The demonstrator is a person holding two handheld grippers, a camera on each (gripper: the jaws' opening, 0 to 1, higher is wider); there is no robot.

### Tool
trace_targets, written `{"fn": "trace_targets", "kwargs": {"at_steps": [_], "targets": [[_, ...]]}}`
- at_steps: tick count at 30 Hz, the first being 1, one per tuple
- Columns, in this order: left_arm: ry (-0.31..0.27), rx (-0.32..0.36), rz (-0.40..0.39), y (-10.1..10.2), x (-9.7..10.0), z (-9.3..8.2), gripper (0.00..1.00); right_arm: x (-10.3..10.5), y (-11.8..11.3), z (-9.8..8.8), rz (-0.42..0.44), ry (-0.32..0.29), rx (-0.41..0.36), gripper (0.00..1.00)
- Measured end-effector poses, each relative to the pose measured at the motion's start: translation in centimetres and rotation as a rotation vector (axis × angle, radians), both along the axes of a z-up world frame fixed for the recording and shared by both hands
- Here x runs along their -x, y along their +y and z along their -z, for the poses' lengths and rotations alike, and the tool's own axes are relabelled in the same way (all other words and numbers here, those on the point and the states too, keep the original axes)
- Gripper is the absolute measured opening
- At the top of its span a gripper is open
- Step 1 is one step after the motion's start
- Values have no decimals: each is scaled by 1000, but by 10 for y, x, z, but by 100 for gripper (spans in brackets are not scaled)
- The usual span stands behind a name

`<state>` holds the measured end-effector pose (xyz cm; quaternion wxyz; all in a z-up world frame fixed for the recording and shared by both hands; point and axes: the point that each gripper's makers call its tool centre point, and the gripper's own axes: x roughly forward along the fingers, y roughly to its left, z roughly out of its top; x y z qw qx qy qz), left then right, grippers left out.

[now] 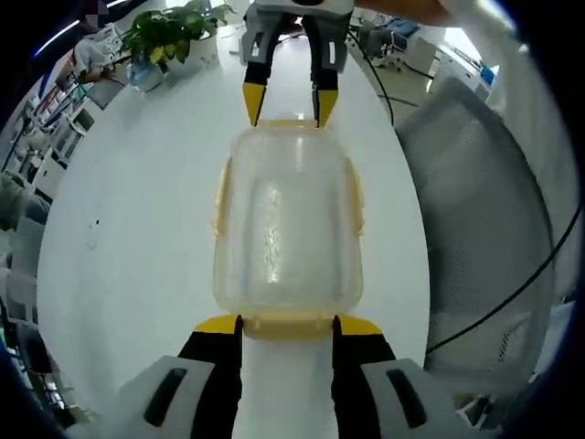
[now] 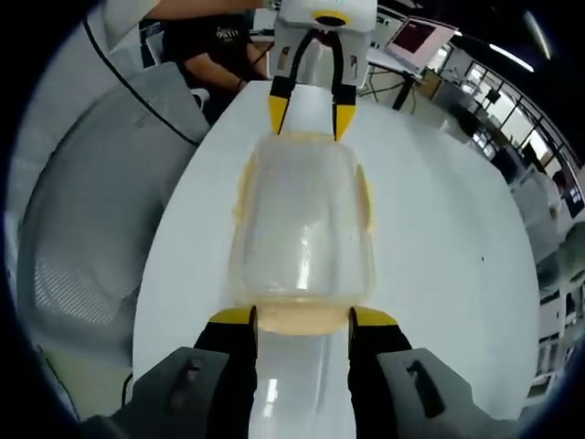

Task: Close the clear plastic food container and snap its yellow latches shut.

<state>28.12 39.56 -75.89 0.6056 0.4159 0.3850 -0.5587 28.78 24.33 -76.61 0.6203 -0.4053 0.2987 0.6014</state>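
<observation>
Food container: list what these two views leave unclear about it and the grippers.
- Latches: on the container, whether each yellow latch is snapped is too blurred to tell in either view.
- Left gripper: the near-end latch sits between its jaws; contact is unclear.
- Right gripper: same at the opposite end.
- Contents: glare on the lid hides them.

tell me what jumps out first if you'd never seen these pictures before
A clear plastic container with yellow latches sits lid-on in the middle of a white table. A yellow-tipped gripper faces it from each end: the left gripper near in the left gripper view, the right gripper opposite. A potted plant stands at the table's far end.
</observation>
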Motion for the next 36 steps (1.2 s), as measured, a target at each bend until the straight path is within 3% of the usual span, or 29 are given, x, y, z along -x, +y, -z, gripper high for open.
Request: {"fn": "trace_targets", "kwargs": {"at_steps": [11,36], "targets": [[14,21,22,-48,-3,2,33,5,-48,4,23,15,7,35],[30,4,76,-117,-8,10,33,12,-123,11,72,37,35,35]]}}
